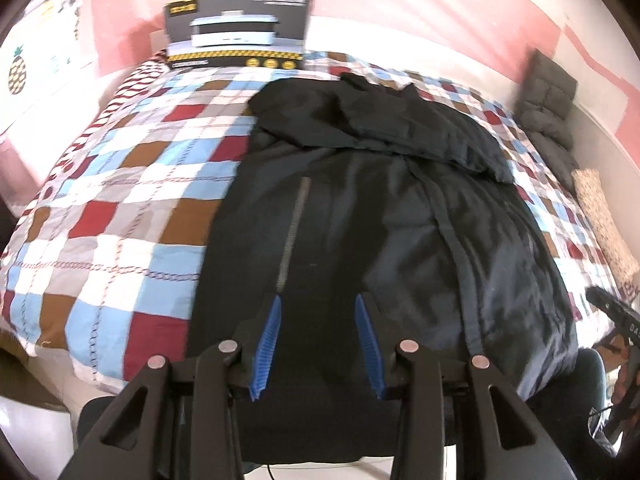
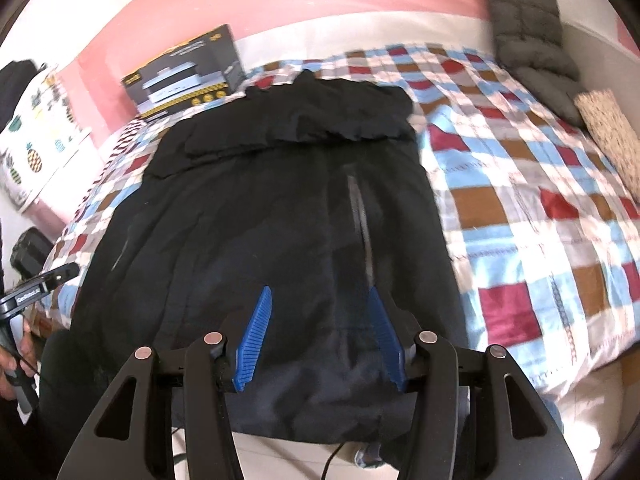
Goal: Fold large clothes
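A large black jacket (image 1: 360,208) lies spread on the checked bedspread (image 1: 120,200), its hood or upper part folded down at the far end. A silver zipper (image 1: 294,232) runs along it. My left gripper (image 1: 318,298) hovers over the jacket's near hem, its blue pads apart with nothing pinched between them. In the right wrist view the same jacket (image 2: 280,208) fills the middle, and my right gripper (image 2: 320,290) stands open above its near edge, beside the zipper (image 2: 362,224). The jacket's near hem hangs over the bed's edge.
A black cardboard appliance box (image 1: 240,32) stands at the bed's far end against the pink wall. A grey quilted cushion (image 2: 528,32) and a speckled pad (image 2: 612,136) lie along the right side. A pineapple-print pillow (image 2: 36,152) sits at the left. Bare bedspread (image 2: 520,220) flanks the jacket.
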`<state>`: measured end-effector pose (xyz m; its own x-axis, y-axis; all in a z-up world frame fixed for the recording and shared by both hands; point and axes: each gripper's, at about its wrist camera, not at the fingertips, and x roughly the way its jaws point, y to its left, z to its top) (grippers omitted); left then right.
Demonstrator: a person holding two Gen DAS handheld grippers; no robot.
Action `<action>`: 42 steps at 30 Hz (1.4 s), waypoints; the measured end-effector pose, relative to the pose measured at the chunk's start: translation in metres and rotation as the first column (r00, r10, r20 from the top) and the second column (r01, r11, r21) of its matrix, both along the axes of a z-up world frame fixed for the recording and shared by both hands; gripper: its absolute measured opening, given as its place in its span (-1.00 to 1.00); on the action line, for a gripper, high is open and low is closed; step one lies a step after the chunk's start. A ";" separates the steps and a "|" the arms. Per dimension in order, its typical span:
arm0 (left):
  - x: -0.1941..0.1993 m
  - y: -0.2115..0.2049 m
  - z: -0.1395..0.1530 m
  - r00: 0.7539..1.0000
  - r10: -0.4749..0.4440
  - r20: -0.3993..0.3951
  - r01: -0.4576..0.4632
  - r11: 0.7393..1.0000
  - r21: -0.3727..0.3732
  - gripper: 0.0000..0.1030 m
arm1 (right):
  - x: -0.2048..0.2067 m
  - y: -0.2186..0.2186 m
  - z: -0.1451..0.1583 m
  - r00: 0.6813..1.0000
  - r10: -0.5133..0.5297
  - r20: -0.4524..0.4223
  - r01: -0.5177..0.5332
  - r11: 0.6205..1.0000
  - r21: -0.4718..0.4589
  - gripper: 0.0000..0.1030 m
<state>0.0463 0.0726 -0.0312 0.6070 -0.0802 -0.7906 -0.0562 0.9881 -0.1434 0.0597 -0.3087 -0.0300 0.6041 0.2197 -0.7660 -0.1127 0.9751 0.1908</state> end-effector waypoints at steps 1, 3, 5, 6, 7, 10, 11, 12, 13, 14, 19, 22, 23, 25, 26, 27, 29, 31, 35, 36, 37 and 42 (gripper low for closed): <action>-0.001 0.006 -0.001 1.000 0.014 -0.001 -0.014 1.000 -0.001 -0.20 | 0.000 -0.005 -0.002 1.000 -0.012 -0.007 0.012 1.000 0.006 0.18; -0.001 0.019 -0.003 0.999 0.044 -0.006 -0.043 0.999 0.004 -0.10 | 0.001 -0.017 -0.008 0.999 -0.035 -0.024 0.035 0.999 0.018 0.24; 0.000 0.030 -0.008 0.998 0.060 -0.016 -0.060 0.998 0.003 -0.03 | 0.003 -0.025 -0.015 0.998 -0.046 -0.050 0.047 0.998 0.028 0.24; 0.001 0.035 -0.011 0.997 0.067 -0.025 -0.067 0.998 0.001 -0.03 | 0.005 -0.029 -0.019 0.997 -0.051 -0.063 0.053 0.998 0.035 0.25; 0.002 0.039 -0.015 0.997 0.074 -0.036 -0.074 0.997 -0.002 -0.02 | 0.007 -0.035 -0.025 0.995 -0.062 -0.083 0.065 0.997 0.041 0.25; 0.007 0.050 -0.027 0.994 0.086 -0.066 -0.087 0.996 -0.006 0.00 | 0.008 -0.050 -0.039 0.989 -0.088 -0.122 0.094 0.994 0.047 0.25; 0.009 0.054 -0.032 0.993 0.088 -0.076 -0.089 0.996 -0.010 0.02 | 0.009 -0.054 -0.042 0.987 -0.094 -0.130 0.101 0.994 0.052 0.26; 0.011 0.057 -0.038 0.992 0.089 -0.090 -0.091 0.996 -0.013 0.03 | 0.011 -0.060 -0.047 0.984 -0.103 -0.147 0.113 0.992 0.064 0.26; 0.015 0.061 -0.043 0.990 0.092 -0.107 -0.094 0.995 -0.014 0.03 | 0.012 -0.067 -0.051 0.980 -0.114 -0.163 0.128 0.989 0.077 0.26; 0.017 0.064 -0.049 0.989 0.089 -0.121 -0.092 0.995 -0.024 0.04 | 0.013 -0.070 -0.053 0.978 -0.121 -0.170 0.137 0.987 0.088 0.26; 0.028 0.072 -0.077 0.977 0.068 -0.202 -0.094 0.988 -0.123 0.09 | 0.026 -0.094 -0.076 0.958 -0.134 -0.254 0.178 0.971 0.161 0.27; 0.028 0.071 -0.083 0.977 0.061 -0.202 -0.093 0.984 -0.153 0.21 | 0.027 -0.100 -0.091 0.944 -0.115 -0.310 0.188 0.958 0.216 0.28; 0.027 0.069 -0.083 0.978 0.061 -0.198 -0.092 0.985 -0.149 0.21 | 0.026 -0.101 -0.094 0.943 -0.105 -0.317 0.187 0.953 0.239 0.29; 0.025 0.068 -0.082 0.980 0.058 -0.190 -0.088 0.984 -0.152 0.20 | 0.024 -0.100 -0.095 0.943 -0.096 -0.319 0.185 0.948 0.260 0.33; 0.023 0.067 -0.082 0.980 0.057 -0.189 -0.089 0.982 -0.165 0.19 | 0.023 -0.099 -0.096 0.942 -0.082 -0.326 0.176 0.946 0.271 0.33; 0.021 0.068 -0.081 0.980 0.055 -0.189 -0.089 0.980 -0.179 0.18 | 0.022 -0.097 -0.096 0.940 -0.053 -0.338 0.159 0.943 0.293 0.34; 0.016 0.070 -0.081 0.981 0.048 -0.189 -0.090 0.971 -0.221 0.18 | 0.019 -0.095 -0.095 0.937 0.006 -0.350 0.123 0.930 0.347 0.37; 0.011 0.073 -0.081 0.981 0.035 -0.192 -0.085 0.961 -0.263 0.18 | 0.014 -0.092 -0.093 0.938 0.053 -0.343 0.076 0.933 0.352 0.37; 0.015 0.073 -0.088 0.978 -0.016 -0.208 -0.040 0.964 -0.264 0.19 | 0.019 -0.099 -0.097 0.932 0.065 -0.357 0.080 0.923 0.376 0.37; 0.018 0.074 -0.089 0.978 -0.016 -0.209 -0.042 0.961 -0.272 0.21 | 0.023 -0.102 -0.100 0.932 0.054 -0.357 0.095 0.917 0.387 0.37; 0.022 0.076 -0.089 0.980 -0.012 -0.200 -0.047 0.956 -0.289 0.21 | 0.026 -0.103 -0.102 0.933 0.044 -0.356 0.109 0.911 0.397 0.37; 0.032 0.071 -0.089 0.981 -0.009 -0.196 -0.055 0.946 -0.319 0.25 | 0.031 -0.101 -0.104 0.934 0.034 -0.356 0.129 0.896 0.424 0.37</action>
<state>0.0779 0.1440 -0.1200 0.4508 -0.3371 -0.8265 -0.1365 0.8890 -0.4371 0.0907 -0.4095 -0.1342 0.3369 0.5563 -0.7597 0.0844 0.7857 0.6128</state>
